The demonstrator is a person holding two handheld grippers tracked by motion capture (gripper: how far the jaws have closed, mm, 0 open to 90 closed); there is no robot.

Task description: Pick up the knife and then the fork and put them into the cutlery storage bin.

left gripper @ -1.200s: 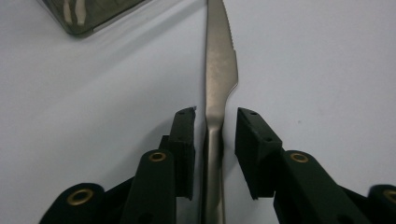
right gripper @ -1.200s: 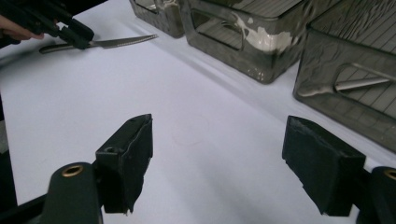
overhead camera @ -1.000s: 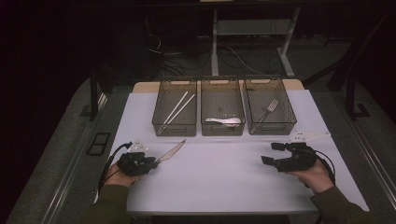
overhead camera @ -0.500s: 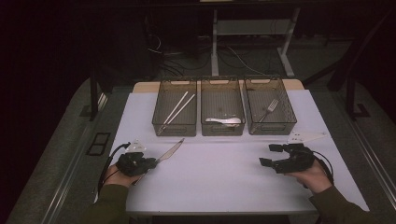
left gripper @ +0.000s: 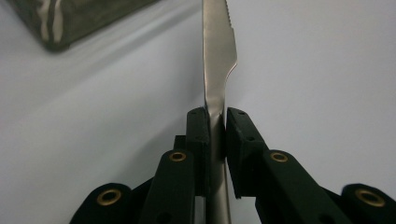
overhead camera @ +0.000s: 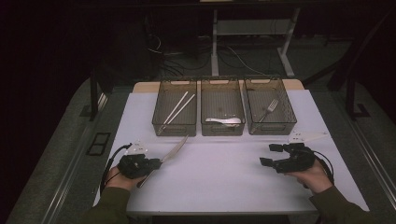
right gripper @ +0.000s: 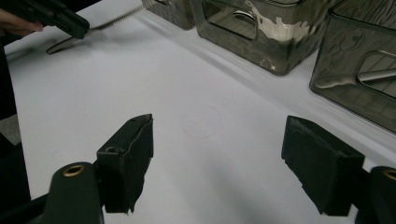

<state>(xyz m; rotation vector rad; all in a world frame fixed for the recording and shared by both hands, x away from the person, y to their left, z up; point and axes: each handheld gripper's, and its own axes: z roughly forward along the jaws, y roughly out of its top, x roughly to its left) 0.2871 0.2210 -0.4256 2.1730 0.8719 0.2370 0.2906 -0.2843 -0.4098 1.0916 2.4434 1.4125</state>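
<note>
High view: left gripper (overhead camera: 156, 163) clamps knife (overhead camera: 173, 150) nr table's (overhead camera: 224, 186) left edge; right gripper (overhead camera: 270, 155) jaws wide, bare table btwn.

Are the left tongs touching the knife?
Touching. The left gripper view shows both pads of the left tongs pressed flat against the knife, no gap either side. The high view agrees: the blade sticks out from the tongs.

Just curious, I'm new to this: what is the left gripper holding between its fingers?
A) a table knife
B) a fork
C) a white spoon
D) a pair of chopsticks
A: the left gripper is clamped on a table knife with a serrated blade.
</note>
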